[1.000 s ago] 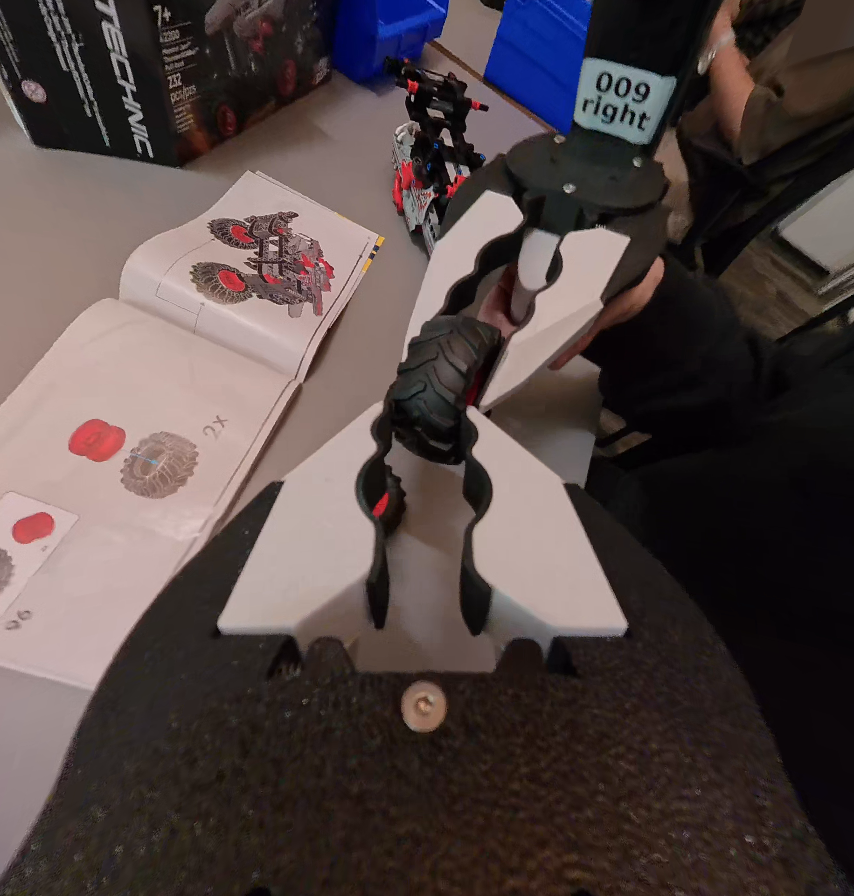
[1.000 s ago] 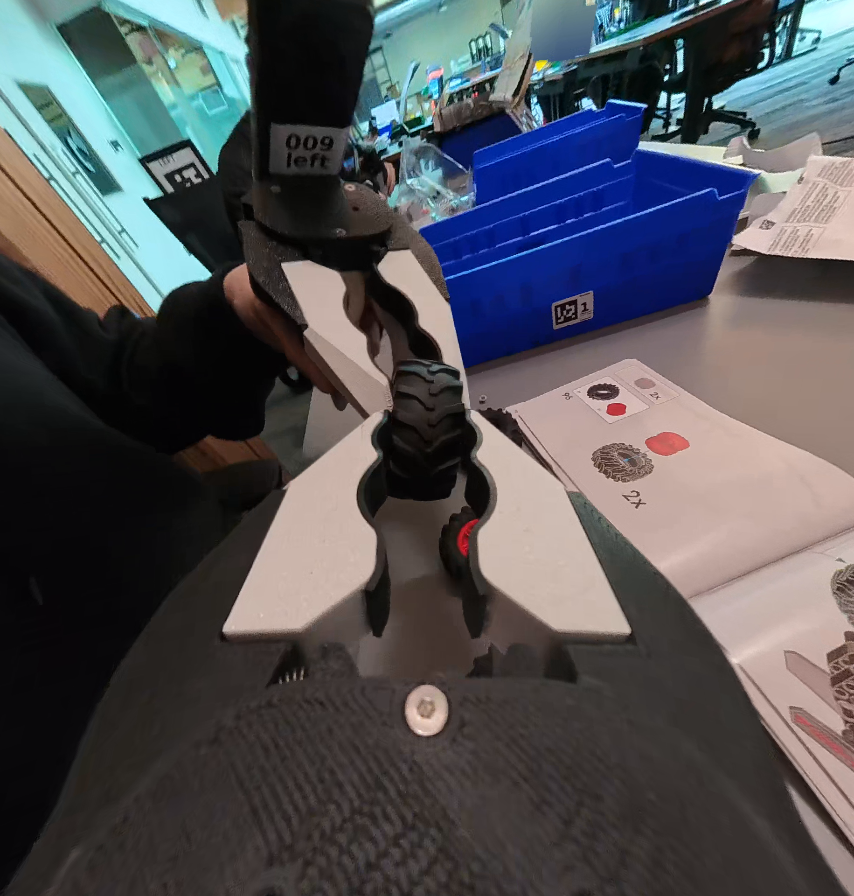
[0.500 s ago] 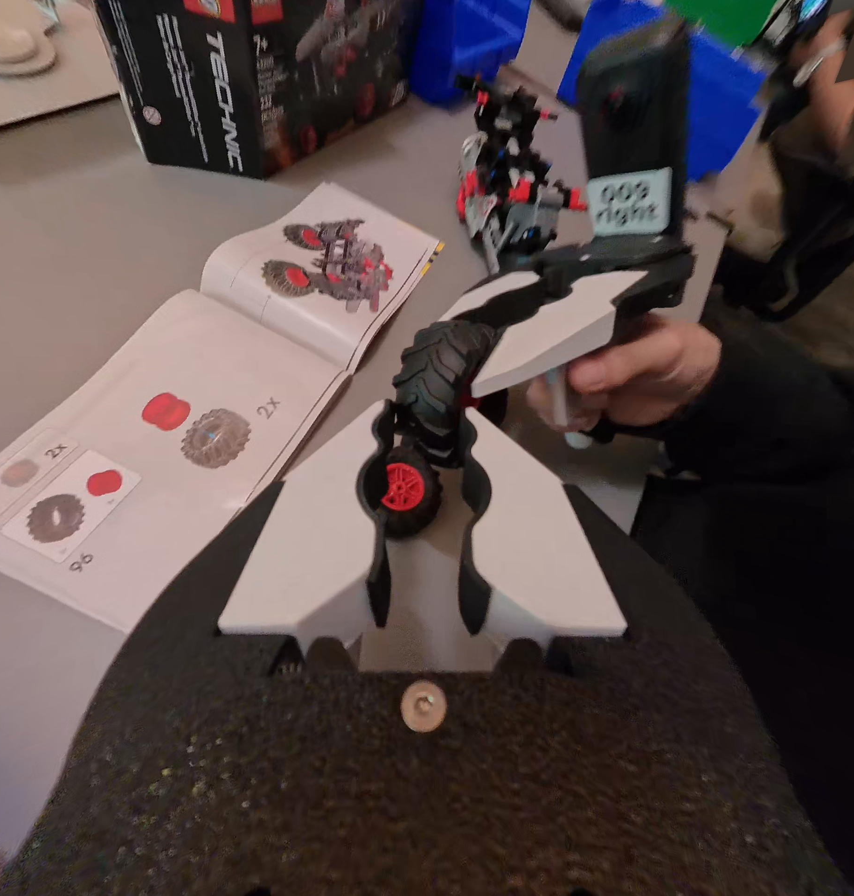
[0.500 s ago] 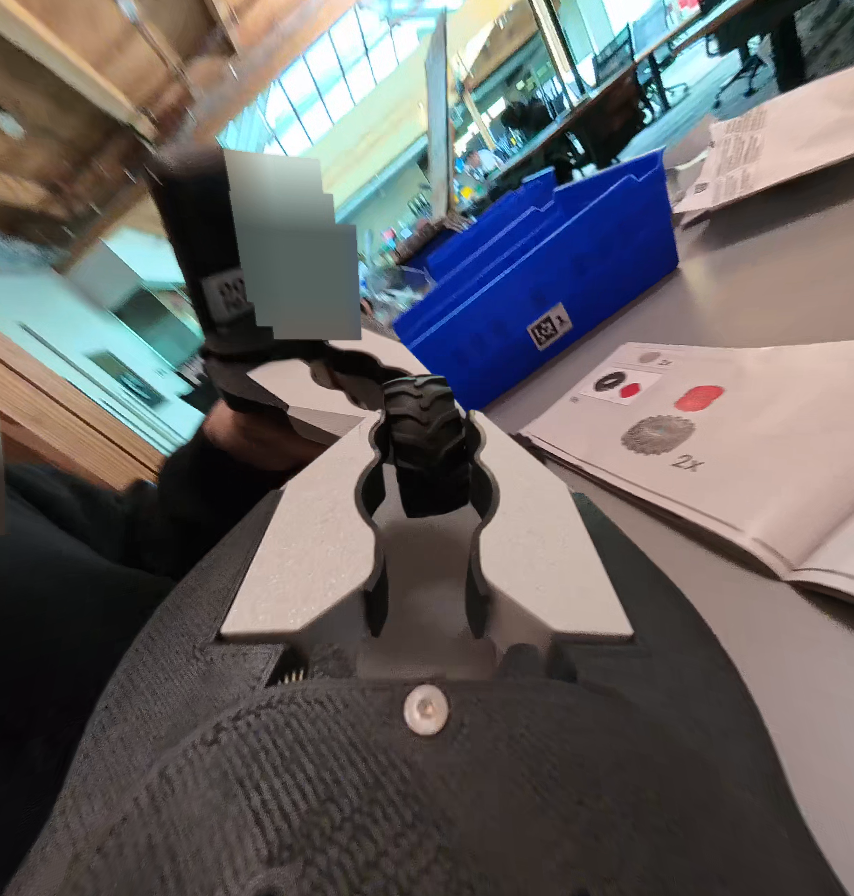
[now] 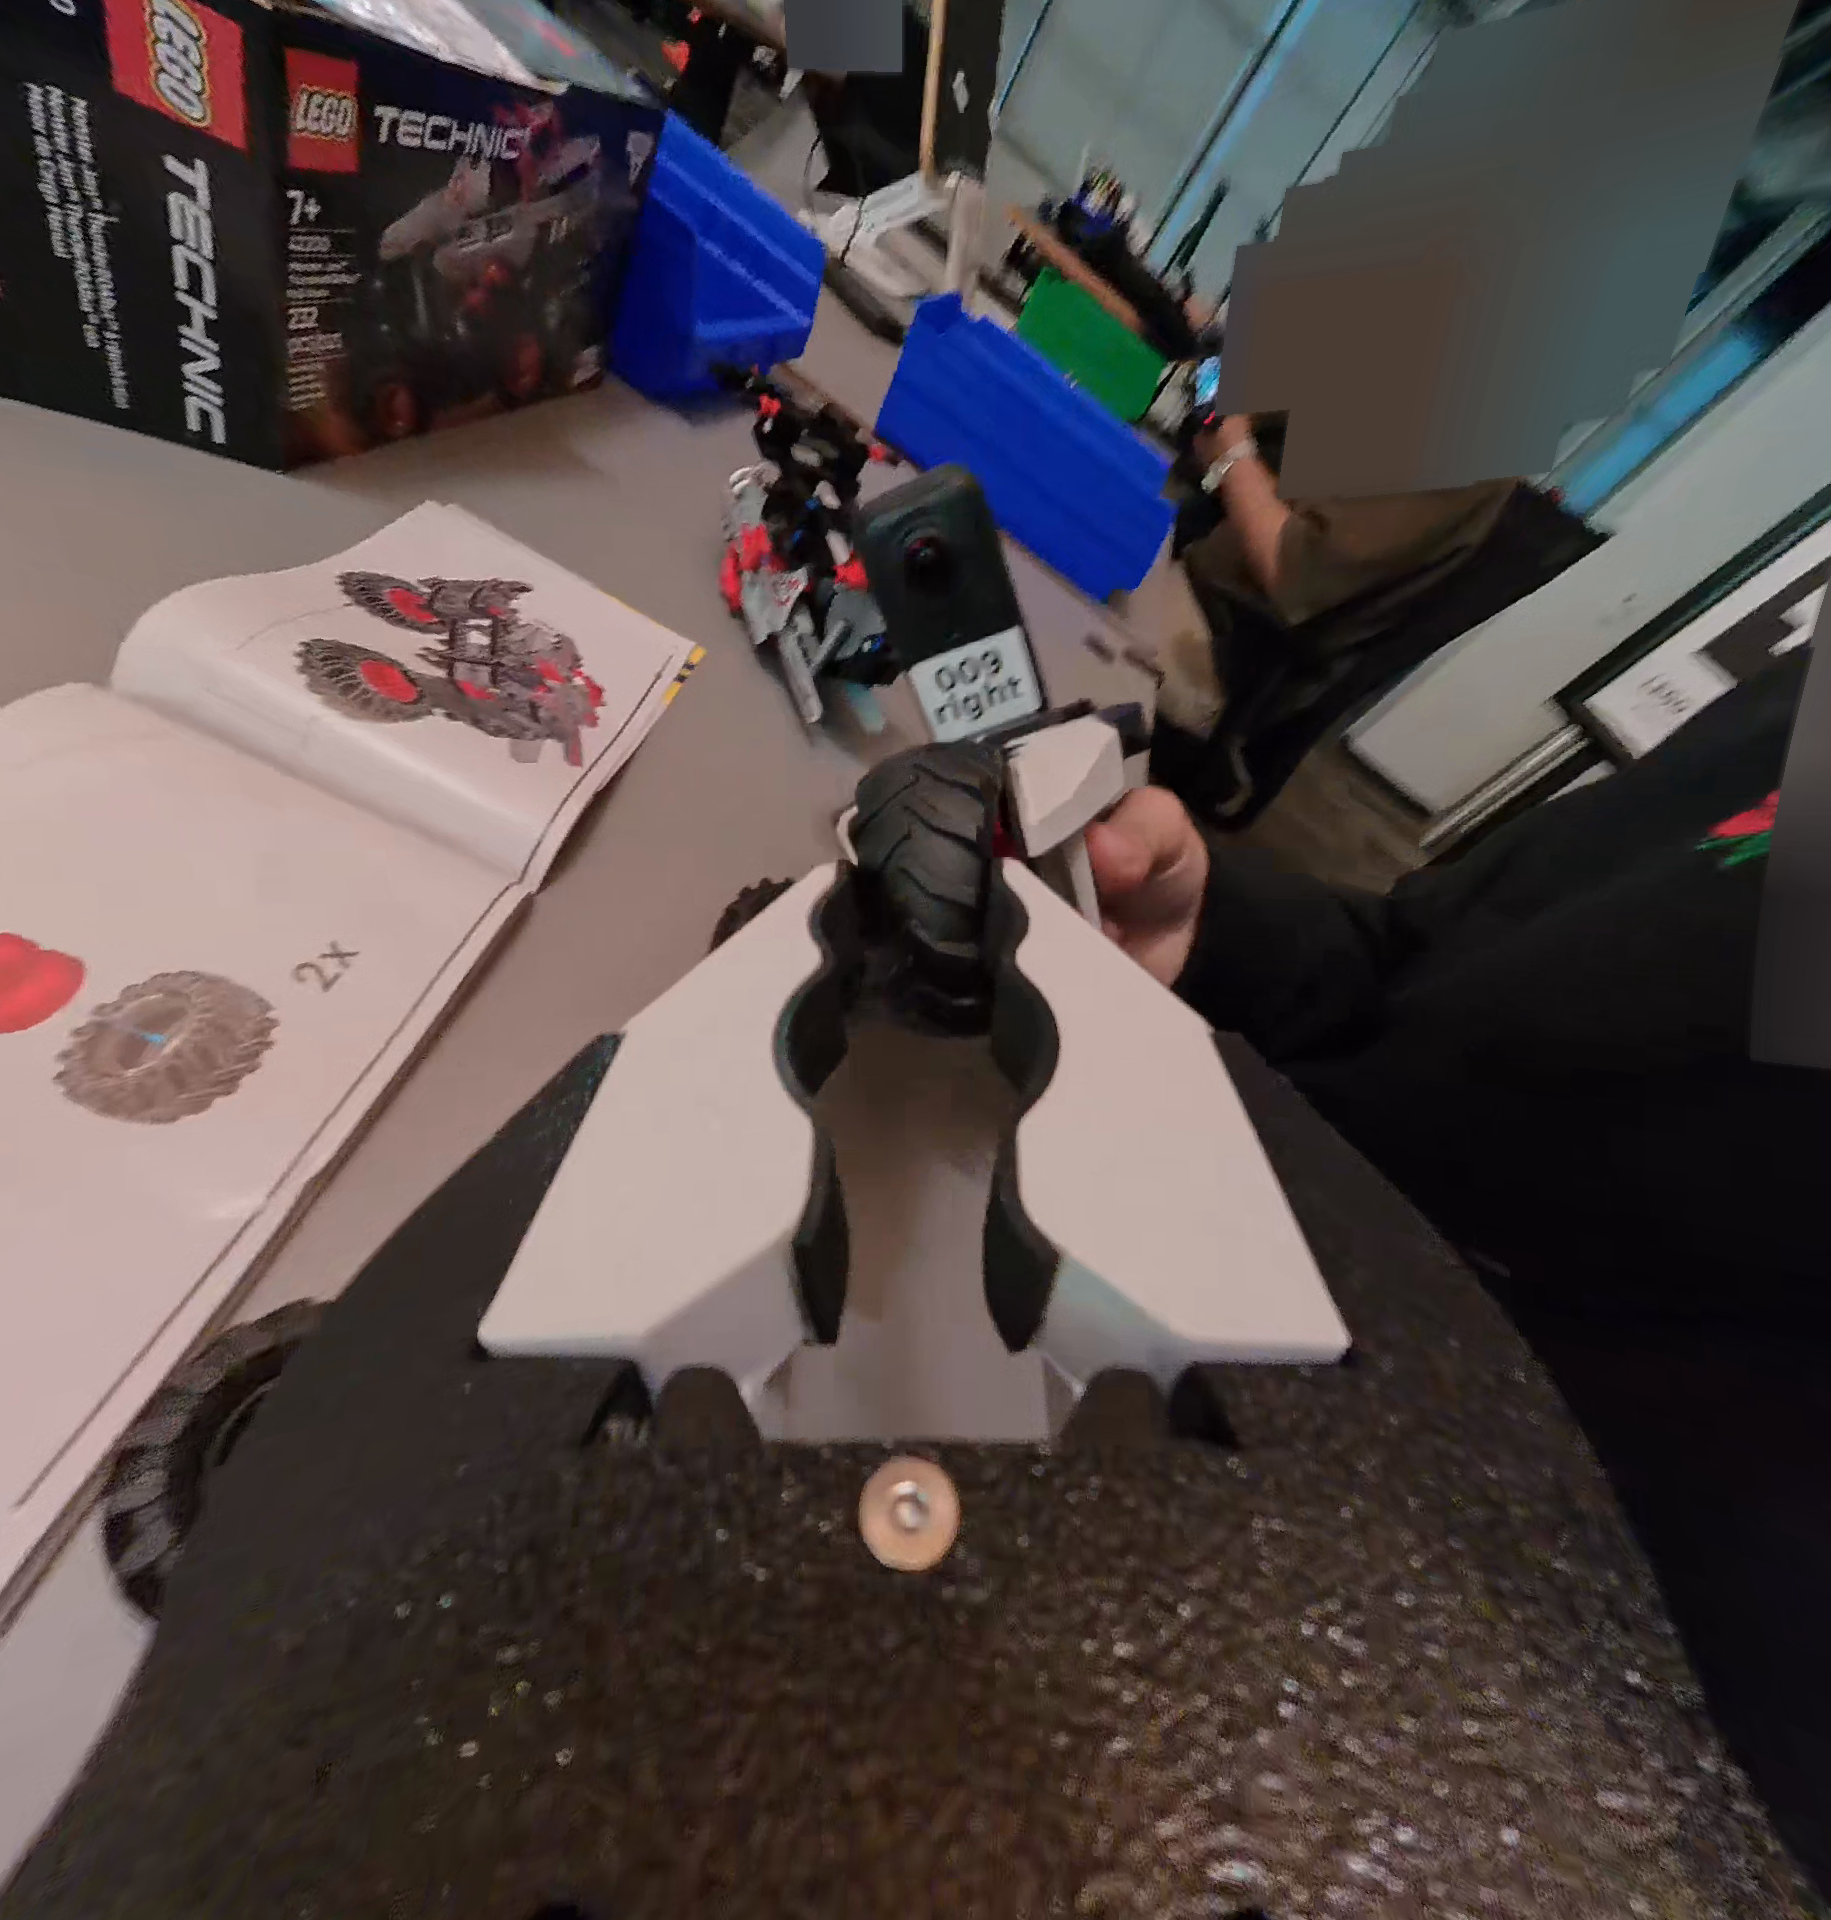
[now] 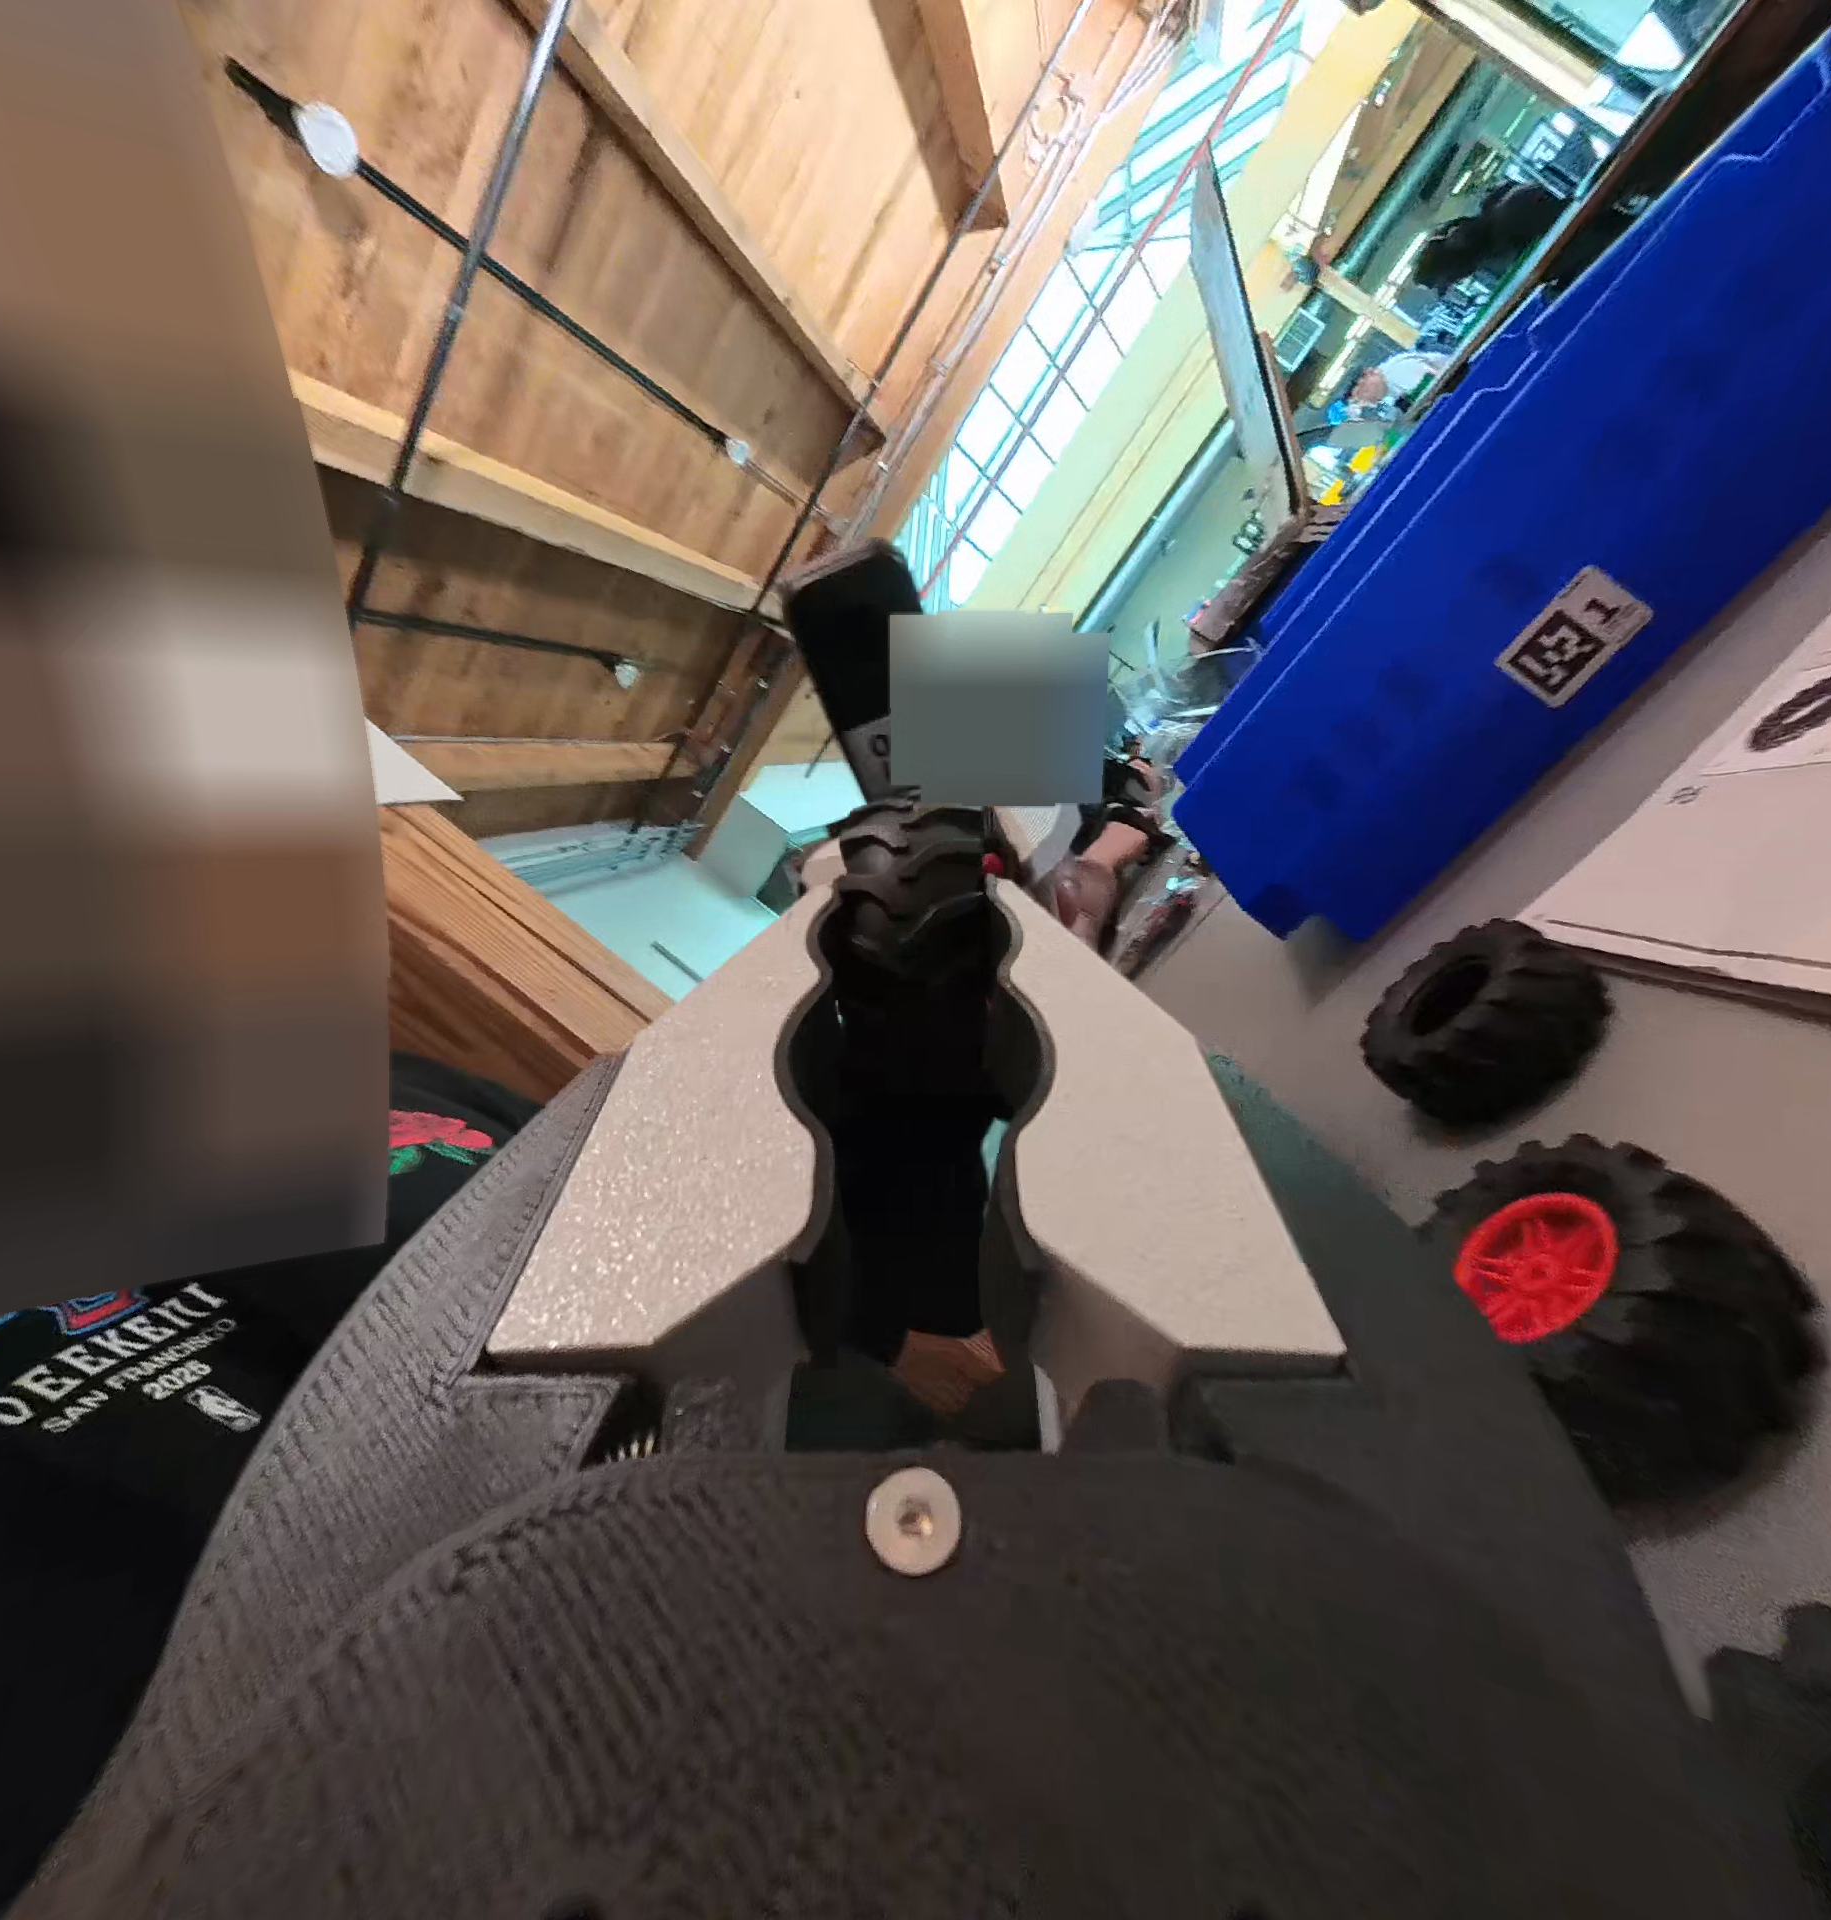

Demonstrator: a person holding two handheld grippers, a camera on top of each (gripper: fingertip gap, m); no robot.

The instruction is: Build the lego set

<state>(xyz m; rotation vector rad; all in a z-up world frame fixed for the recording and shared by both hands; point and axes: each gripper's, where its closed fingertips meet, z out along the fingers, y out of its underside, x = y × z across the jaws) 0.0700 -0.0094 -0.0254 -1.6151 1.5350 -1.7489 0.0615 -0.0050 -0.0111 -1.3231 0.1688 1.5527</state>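
Note:
A black knobby tire (image 5: pixel 926 862) is held in the air between both grippers, above the table's near edge. My left gripper (image 5: pixel 921 914) is shut on its near side. My right gripper (image 6: pixel 913 909) is shut on the same tire (image 6: pixel 906 857) from the opposite side. One of its white fingers (image 5: pixel 1062 774) shows beyond the tire in the left wrist view, with a hand behind it. A bit of red rim (image 5: pixel 994 831) peeks out beside the tire. In the right wrist view a mosaic patch mostly hides the left gripper.
On the grey table lie an open instruction booklet (image 5: pixel 267 831), the part-built model (image 5: pixel 797 561), the set's black box (image 5: pixel 215 229) and blue bins (image 5: pixel 1015 447). A bare tire (image 6: pixel 1482 1023) and a red-rimmed wheel (image 6: pixel 1617 1309) lie right of my right gripper. The tips of both grippers are at nearly the same place. From the left gripper's tips to the red-rimmed wheel (image 6: pixel 1617 1309) is close to 11 cm.
Both grippers have tilted up and turned together, still gripping the tire. The right wrist view now faces the ceiling and wall. The small red-rimmed wheel under my left fingers is out of that view.

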